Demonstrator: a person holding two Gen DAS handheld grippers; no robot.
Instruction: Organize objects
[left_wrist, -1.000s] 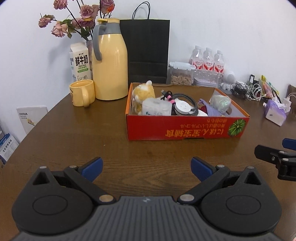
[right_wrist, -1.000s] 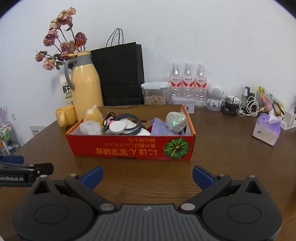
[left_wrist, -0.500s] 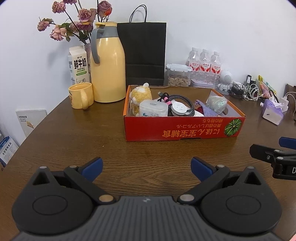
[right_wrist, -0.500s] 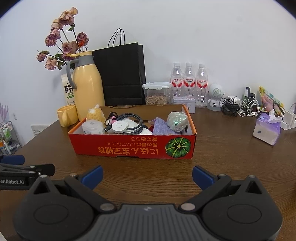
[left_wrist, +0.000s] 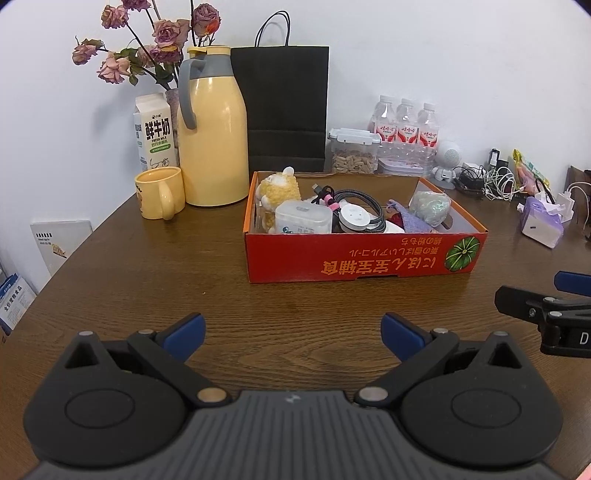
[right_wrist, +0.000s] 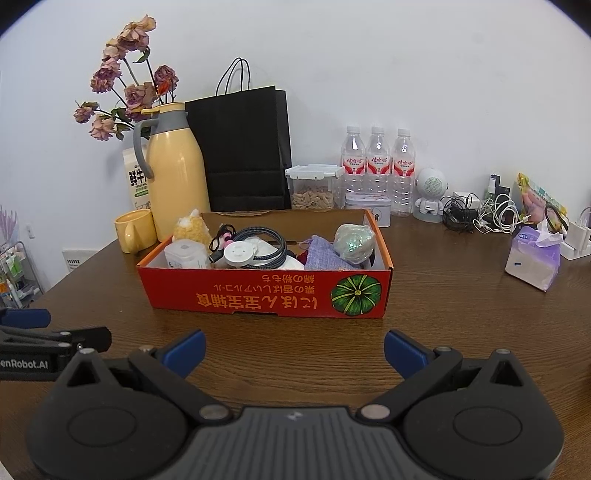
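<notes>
Both grippers, left gripper (left_wrist: 293, 328) and right gripper (right_wrist: 294, 347), hover spread wide, nothing held; bare table (left_wrist: 147, 266) lies near the red box (left_wrist: 364, 254).

A dark brown wooden table (left_wrist: 147, 280) fills the lower half of both views. At mid-frame an open red cardboard box (left_wrist: 362, 258) sits on it. Toward the upper left stand a yellow mug (left_wrist: 160, 197), a yellow thermos jug (left_wrist: 212, 147), a milk carton (left_wrist: 153, 133) and a black paper bag (left_wrist: 286, 110). Right of the bag along the back edge are a clear snack container (left_wrist: 354, 155) and three water bottles (left_wrist: 406, 125). At the far right lie tangled cables (right_wrist: 480, 216) and a purple tissue pack (right_wrist: 533, 260)
</notes>
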